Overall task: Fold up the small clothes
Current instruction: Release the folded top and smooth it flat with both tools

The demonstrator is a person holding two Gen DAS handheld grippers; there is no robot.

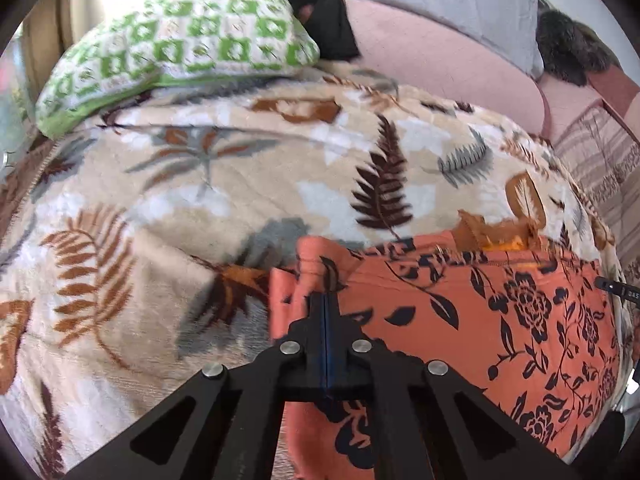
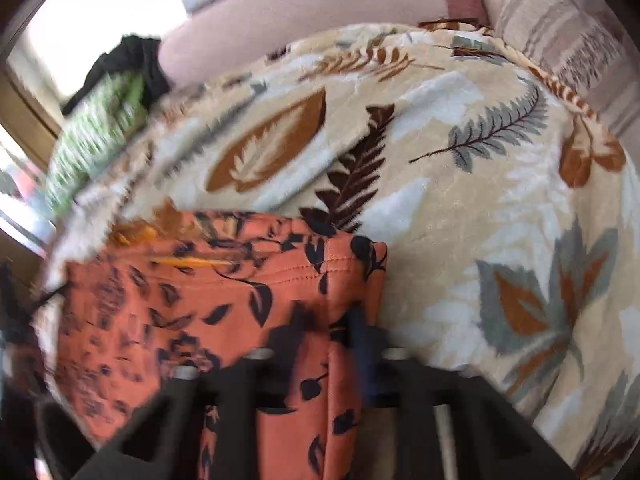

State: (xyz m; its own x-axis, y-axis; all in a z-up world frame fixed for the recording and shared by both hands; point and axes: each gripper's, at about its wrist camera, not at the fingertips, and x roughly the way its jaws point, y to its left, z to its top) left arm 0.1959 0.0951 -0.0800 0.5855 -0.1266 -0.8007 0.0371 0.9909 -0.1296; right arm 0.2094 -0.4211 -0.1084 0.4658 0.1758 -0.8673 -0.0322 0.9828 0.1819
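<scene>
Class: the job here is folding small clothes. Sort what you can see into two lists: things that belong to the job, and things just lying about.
Belongs to the job:
orange garment
left claw, shut on its edge
right claw, blurred, at its other edge
leaf blanket under it

Just lying about:
green pillow
black cloth
grey pillow

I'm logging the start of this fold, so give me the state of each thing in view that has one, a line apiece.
left gripper: shut, pinching the garment's left corner.
right gripper: blurred; appears shut on the garment's right edge.
orange floral garment: spread on the blanket, left corner bunched, right corner doubled over.
leaf-print blanket: spread out under the garment, mostly smooth.
green patterned pillow: lying on the blanket's far edge.
black cloth: crumpled behind the pillow.
</scene>
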